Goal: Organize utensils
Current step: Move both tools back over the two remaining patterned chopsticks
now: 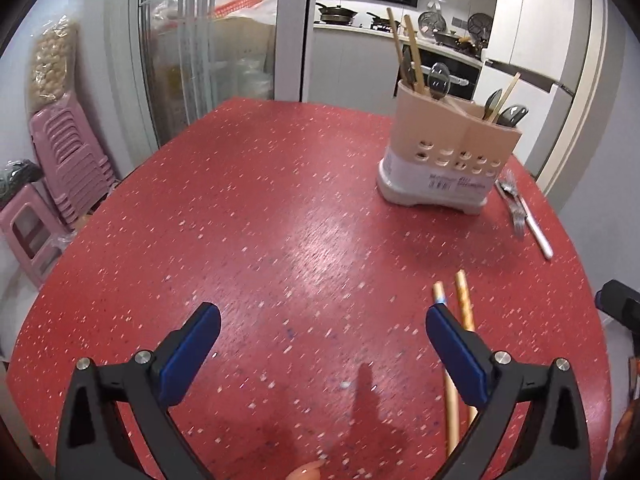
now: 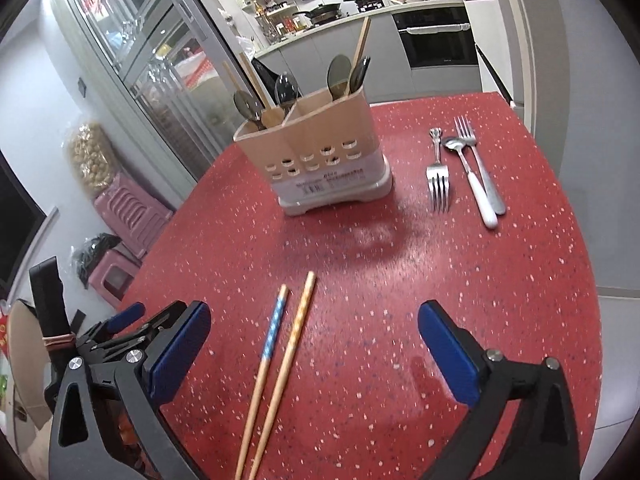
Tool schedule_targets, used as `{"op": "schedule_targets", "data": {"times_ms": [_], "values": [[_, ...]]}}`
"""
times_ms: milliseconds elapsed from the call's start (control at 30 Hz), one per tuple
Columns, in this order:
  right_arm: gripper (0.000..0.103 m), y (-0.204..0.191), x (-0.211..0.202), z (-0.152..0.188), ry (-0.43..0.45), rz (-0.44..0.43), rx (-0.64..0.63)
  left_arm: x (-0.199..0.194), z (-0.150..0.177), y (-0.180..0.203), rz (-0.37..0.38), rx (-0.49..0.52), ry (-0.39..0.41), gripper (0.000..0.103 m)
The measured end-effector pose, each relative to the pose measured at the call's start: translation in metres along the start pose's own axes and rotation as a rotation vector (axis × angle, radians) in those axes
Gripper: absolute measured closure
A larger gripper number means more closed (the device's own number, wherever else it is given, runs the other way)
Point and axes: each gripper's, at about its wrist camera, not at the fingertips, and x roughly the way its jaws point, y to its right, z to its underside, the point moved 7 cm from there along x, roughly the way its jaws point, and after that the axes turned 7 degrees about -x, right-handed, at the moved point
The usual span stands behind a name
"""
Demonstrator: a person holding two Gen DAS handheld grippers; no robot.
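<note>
A beige utensil holder (image 1: pixel 450 156) (image 2: pixel 320 152) stands on the red speckled table (image 1: pixel 260 220) (image 2: pixel 480 280), holding spoons and wooden chopsticks. Two chopsticks (image 2: pixel 276 364) (image 1: pixel 460 320) lie loose on the table, one with a blue pattern, one orange. A small fork (image 2: pixel 438 176), a white-handled spoon (image 2: pixel 474 184) and a long fork (image 2: pixel 482 168) lie right of the holder; in the left wrist view these loose utensils (image 1: pixel 524 212) show beside it. My left gripper (image 1: pixel 322 326) is open and empty, the chopsticks passing behind its right finger. My right gripper (image 2: pixel 314 328) is open above the chopsticks, not touching them.
Pink plastic stools (image 1: pixel 68 156) (image 2: pixel 128 208) are stacked left of the table by a glass cabinet (image 1: pixel 208 52). A kitchen counter with pans (image 2: pixel 352 8) lies beyond. The left gripper's body (image 2: pixel 108 332) shows at the left of the right wrist view.
</note>
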Motion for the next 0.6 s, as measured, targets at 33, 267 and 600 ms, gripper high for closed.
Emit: {"op": "schedule_targets", "data": {"times_ms": [33, 267, 600], "values": [[0.0, 0.0, 0.001, 0.003, -0.005, 0.006, 0.0, 0.0, 0.004, -0.002, -0.009, 0.002, -0.003, 0.0], [0.0, -0.007, 0.019, 0.033, -0.129, 0.058, -0.039, 0.003, 0.029, -0.01, -0.024, 0.052, -0.043, 0.0], [0.011, -0.02, 0.053, 0.052, -0.242, 0.08, -0.029, -0.003, 0.052, -0.006, 0.0, 0.102, -0.088, 0.0]]}}
